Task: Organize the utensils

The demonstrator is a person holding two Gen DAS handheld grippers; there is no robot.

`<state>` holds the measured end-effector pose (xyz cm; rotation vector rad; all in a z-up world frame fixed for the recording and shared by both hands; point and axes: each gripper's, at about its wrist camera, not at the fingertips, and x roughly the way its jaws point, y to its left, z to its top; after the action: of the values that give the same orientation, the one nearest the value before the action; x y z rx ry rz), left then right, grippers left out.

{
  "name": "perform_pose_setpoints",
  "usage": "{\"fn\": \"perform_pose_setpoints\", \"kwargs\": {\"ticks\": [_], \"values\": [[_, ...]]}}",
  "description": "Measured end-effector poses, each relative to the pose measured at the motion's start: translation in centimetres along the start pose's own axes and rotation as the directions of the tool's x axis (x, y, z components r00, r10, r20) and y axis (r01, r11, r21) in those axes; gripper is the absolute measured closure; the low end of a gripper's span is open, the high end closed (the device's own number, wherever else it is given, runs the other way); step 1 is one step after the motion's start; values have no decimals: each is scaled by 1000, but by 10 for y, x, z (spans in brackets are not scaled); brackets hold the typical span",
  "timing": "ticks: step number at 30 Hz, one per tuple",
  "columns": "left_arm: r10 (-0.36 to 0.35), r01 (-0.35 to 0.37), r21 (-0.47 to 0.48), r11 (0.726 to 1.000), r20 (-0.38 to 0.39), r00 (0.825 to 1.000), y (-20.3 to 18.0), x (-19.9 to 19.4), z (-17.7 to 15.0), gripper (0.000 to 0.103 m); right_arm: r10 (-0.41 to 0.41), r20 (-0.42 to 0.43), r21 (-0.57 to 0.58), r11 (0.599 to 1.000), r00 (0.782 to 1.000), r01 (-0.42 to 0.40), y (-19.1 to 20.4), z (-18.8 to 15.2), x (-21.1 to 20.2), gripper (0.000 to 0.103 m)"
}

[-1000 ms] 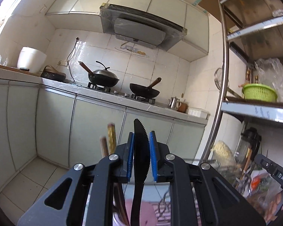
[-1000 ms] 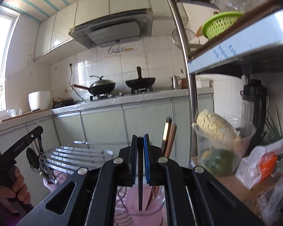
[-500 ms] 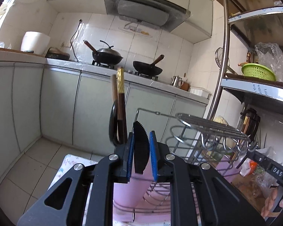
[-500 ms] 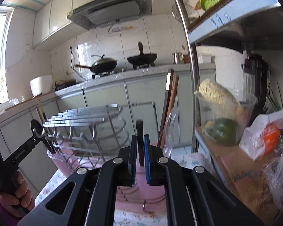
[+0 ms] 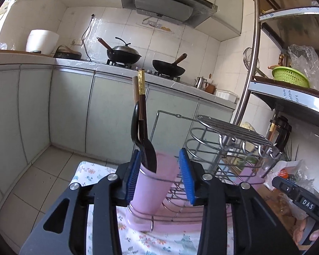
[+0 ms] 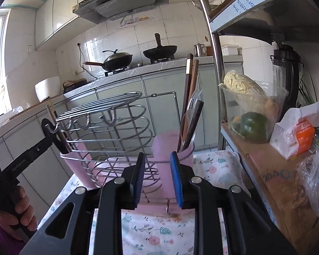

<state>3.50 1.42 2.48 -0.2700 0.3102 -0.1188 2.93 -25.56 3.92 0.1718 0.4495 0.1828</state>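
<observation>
My left gripper (image 5: 160,178) has its jaws opening, and the blue pads press on nothing. Just beyond them stands a pink cup (image 5: 151,193) in the wire dish rack (image 5: 223,140). It holds a black serrated knife (image 5: 148,155), a black spoon and chopsticks (image 5: 140,89). My right gripper (image 6: 157,178) is also opening, with nothing gripped. Past it, a second pink cup (image 6: 165,150) at the rack's (image 6: 108,125) right end holds a dark utensil (image 6: 193,123) and chopsticks (image 6: 189,80). A hand holds the left gripper at the left edge of the right wrist view.
The rack stands on a floral cloth (image 6: 159,229). To the right are a steel shelf post (image 6: 214,63), a cardboard box (image 6: 276,182), a clear tub of vegetables (image 6: 251,114) and a blender (image 6: 287,72). Behind is a counter (image 5: 74,62) with two woks.
Both grippers have sunk toward the rack and opened. The black knife left the left pads and stands in the pink cup. The right gripper's dark utensil now rests in the other cup.
</observation>
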Motion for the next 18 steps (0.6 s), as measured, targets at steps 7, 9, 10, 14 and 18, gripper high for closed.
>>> {"fn": "perform_pose_setpoints", "kwargs": {"ticks": [7, 9, 10, 14, 18], "values": [[-20, 19, -19, 1000, -82, 996, -4, -17, -7, 61, 23, -4, -7, 1000, 1000, -24, 7, -11, -16, 65], [-22, 21, -9, 1000, -100, 995, -8, -21, -9, 61, 29, -12, -9, 1000, 1000, -29, 9, -14, -19, 65], [-20, 19, -7, 1000, -107, 994, -10, -23, -9, 61, 31, -16, -8, 999, 999, -31, 10, -15, -21, 65], [-34, 32, -20, 999, -131, 991, -15, -30, -10, 61, 31, -15, -8, 999, 999, -31, 14, -21, -26, 65], [-40, 36, -30, 999, -163, 986, -18, -34, -12, 61, 26, -11, -16, 1000, 1000, -26, 20, -25, -31, 64]]}}
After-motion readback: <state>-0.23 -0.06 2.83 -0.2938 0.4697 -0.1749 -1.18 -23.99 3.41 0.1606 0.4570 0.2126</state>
